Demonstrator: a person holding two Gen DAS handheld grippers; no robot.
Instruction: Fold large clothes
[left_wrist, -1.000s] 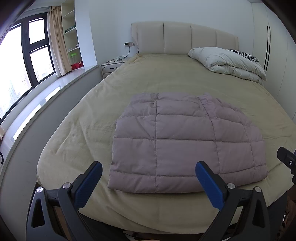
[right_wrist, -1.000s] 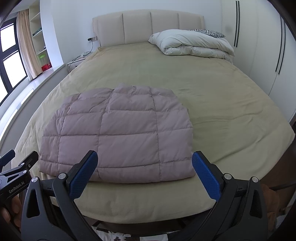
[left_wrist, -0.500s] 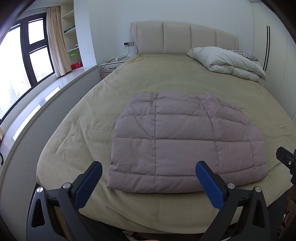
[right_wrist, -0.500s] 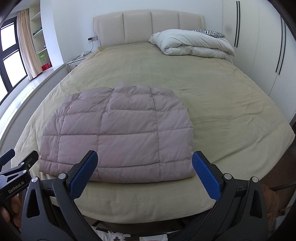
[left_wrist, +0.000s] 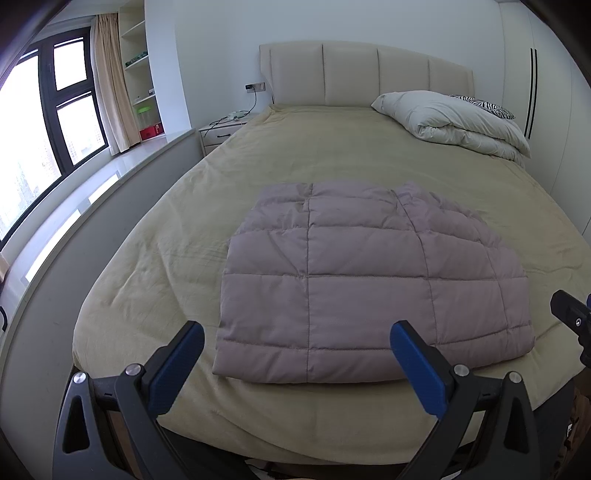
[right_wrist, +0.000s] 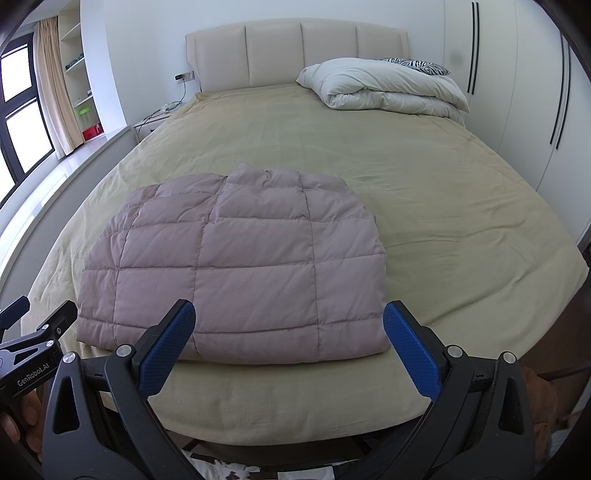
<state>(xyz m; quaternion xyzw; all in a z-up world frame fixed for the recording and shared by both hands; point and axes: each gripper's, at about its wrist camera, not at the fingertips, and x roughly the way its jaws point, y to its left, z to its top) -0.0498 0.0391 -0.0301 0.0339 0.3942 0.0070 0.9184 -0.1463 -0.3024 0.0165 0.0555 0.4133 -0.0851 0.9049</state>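
Note:
A mauve quilted puffer jacket (left_wrist: 369, 284) lies folded into a flat rectangle near the foot of the bed (left_wrist: 155, 295), also in the right wrist view as the jacket (right_wrist: 236, 269). My left gripper (left_wrist: 297, 341) hangs open just off the bed's front edge, short of the jacket's near hem, its blue pads (left_wrist: 415, 373) empty. My right gripper (right_wrist: 288, 323) is open too, held before the jacket's near right corner with nothing between its fingers. Each view catches the other gripper at its side edge.
The beige bed cover (right_wrist: 461, 206) spreads wide to the right and behind the jacket. A folded white duvet (right_wrist: 384, 88) and a zebra pillow (right_wrist: 417, 66) lie by the headboard (right_wrist: 295, 51). A nightstand (left_wrist: 221, 129), window sill (left_wrist: 92, 184) and window stand left; wardrobe doors (right_wrist: 535, 92) right.
Barely anything differs: both grippers stay open and nearly still, and the folded jacket lies as before.

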